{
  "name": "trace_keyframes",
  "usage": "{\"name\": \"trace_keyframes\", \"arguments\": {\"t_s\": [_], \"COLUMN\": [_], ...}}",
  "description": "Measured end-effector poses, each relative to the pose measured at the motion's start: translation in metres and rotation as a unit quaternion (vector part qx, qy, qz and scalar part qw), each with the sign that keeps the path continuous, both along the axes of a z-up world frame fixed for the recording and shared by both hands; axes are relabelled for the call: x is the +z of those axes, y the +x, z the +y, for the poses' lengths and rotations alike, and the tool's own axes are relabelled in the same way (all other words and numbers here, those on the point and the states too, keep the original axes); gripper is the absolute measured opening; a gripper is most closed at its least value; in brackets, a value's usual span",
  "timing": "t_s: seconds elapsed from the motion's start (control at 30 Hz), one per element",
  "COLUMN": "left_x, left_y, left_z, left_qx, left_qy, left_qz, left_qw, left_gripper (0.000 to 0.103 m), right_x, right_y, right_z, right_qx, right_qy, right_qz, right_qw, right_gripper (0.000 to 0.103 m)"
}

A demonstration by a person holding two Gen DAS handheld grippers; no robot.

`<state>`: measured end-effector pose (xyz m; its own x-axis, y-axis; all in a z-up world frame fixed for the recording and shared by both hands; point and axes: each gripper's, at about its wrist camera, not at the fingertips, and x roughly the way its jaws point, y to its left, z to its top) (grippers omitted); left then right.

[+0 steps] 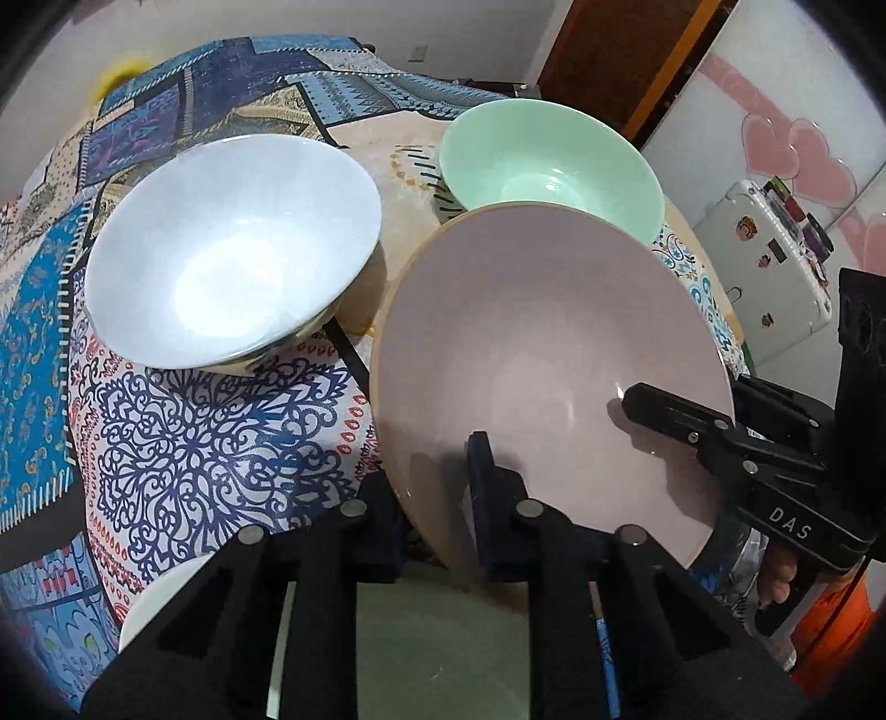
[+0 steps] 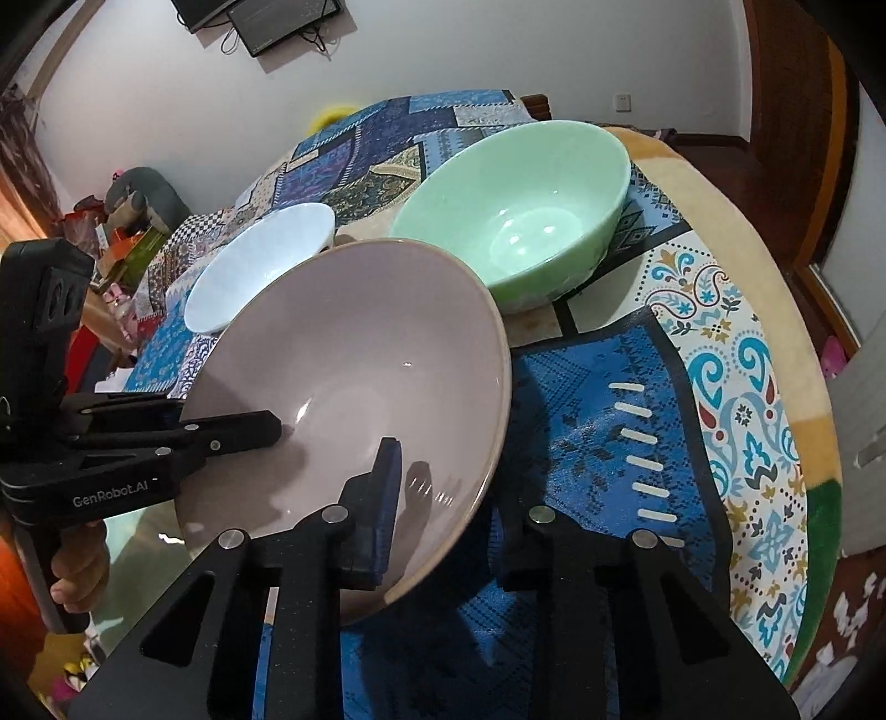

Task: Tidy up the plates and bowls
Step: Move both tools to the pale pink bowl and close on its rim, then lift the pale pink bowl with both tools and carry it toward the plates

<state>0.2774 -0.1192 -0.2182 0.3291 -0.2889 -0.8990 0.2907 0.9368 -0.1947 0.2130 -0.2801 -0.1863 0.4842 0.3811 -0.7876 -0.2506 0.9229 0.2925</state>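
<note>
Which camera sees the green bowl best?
The right wrist view: the glossy mint-green ceramic bowl shows whole, rim, inside and outer wall. In the left wrist view the same bowl sits farther back, its near edge hidden behind the tilted mauve-pink bowl.

A patterned patchwork tablecloth (image 2: 598, 443) covers the table; monitor (image 2: 282, 22) on wall.

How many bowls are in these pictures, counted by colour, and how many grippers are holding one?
Pink bowl: 1, held at its rim by both the left gripper and the right gripper
White bowl: 1, on the patterned cloth
Green bowl: 1, on the cloth
Total: 3 bowls; 2 grippers, both on the pink bowl.
</note>
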Motion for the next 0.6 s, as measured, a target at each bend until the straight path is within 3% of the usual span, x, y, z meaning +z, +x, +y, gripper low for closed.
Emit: {"name": "trace_keyframes", "arguments": {"t_s": [0.27,0.6], "left_x": [0.007,0.033], "left_y": [-0.009,-0.023], "left_z": [-0.008,0.004], "left_qx": [-0.008,0.004], "left_qy": [0.021,0.002], "left_qz": [-0.021,-0.045], "left_qw": [0.9995,0.9990], "left_gripper": [0.019,0.019], "right_x": [0.006,0.028], "right_y": [-0.001,-0.012], "right_z": [0.001,0.003], "right_qx": [-0.014,-0.011], "right_qy": [0.004,0.008], "right_qz": [0.000,-0.026], "right_qw": [1.000,1.000], "right_gripper": [0.024,0.024]}}
